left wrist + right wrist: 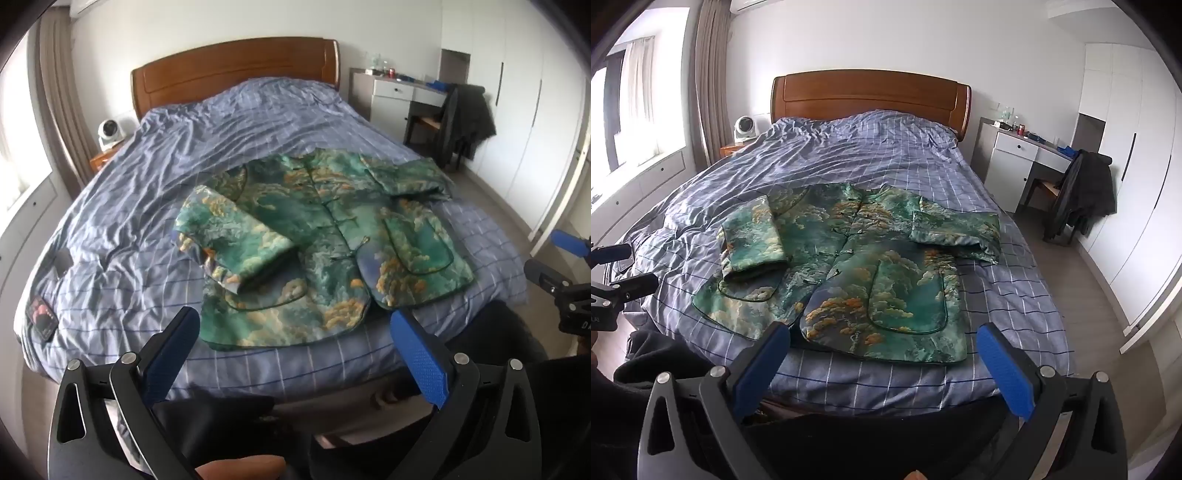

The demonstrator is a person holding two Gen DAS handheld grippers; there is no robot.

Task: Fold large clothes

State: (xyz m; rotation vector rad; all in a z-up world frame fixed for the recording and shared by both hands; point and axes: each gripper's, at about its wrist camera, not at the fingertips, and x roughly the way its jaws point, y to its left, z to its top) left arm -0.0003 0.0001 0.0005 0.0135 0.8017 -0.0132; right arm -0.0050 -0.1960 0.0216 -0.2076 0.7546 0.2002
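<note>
So the jacket (pixel 849 266) is lying face up on the bed (pixel 886 155), down near the foot end, on the checked blue bedcover (pixel 147 229). It's a green and gold printed thing with knot buttons down the front, and both sleeves are already folded in over the chest. The left sleeve (pixel 236 240) lies over the front panel, the right sleeve (pixel 955 229) lies crosswise near the shoulder.

Both grippers hang back at the foot of the bed, pointed down at it. The left gripper (pixel 295 332) has its jaws spread wide with nothing between them, same story for the right gripper (pixel 884 345).

The fabric looks padded and a bit satiny, so probably soft but bulky, and likely slippery enough that the sleeves could slide off when it gets lifted. Best bet would be pinching the hem (pixel 886 356) at its two bottom corners, one gripper each, and bringing it up toward the collar (pixel 862 194). A thin pinch might just slip off that sheen.
</note>
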